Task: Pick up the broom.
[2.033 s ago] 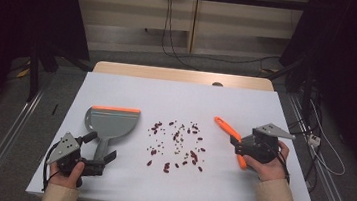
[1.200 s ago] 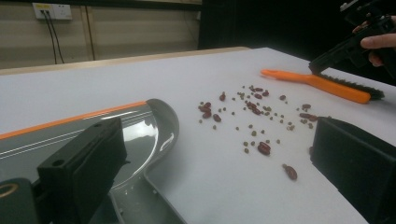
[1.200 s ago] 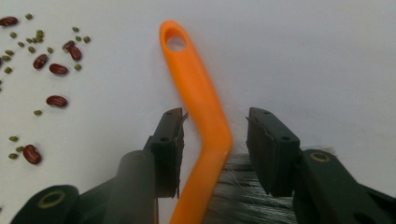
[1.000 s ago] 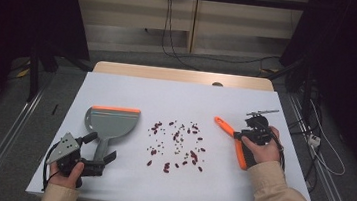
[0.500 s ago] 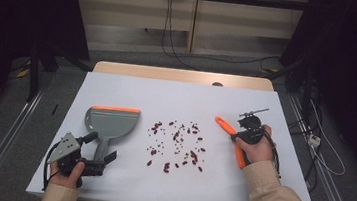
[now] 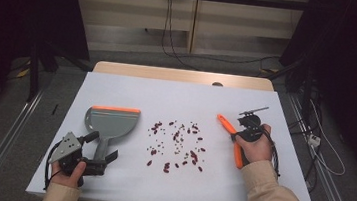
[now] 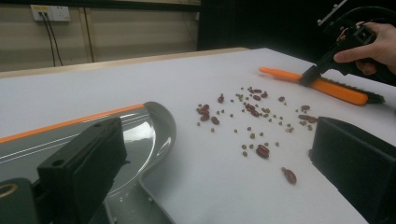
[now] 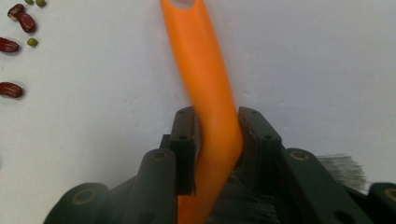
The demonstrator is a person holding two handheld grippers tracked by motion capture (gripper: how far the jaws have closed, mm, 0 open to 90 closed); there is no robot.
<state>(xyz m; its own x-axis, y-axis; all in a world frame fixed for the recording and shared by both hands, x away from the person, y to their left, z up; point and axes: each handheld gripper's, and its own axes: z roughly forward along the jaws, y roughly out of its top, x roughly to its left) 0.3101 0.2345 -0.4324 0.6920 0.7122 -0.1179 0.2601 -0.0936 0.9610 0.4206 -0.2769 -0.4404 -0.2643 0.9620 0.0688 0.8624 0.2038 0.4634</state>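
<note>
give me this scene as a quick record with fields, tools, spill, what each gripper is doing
surface: white table top
spill: red beans and small green ones scattered mid-table, between the two tools
dustpan: grey with orange front edge, lying flat left of the spill
brush: orange handle, dark bristles, lying right of the spill
right gripper: jaws closed on the brush handle, one pad on each side
left gripper: jaws open at the dustpan's handle, not pressing on it
progress: no beans in the dustpan yet
</note>
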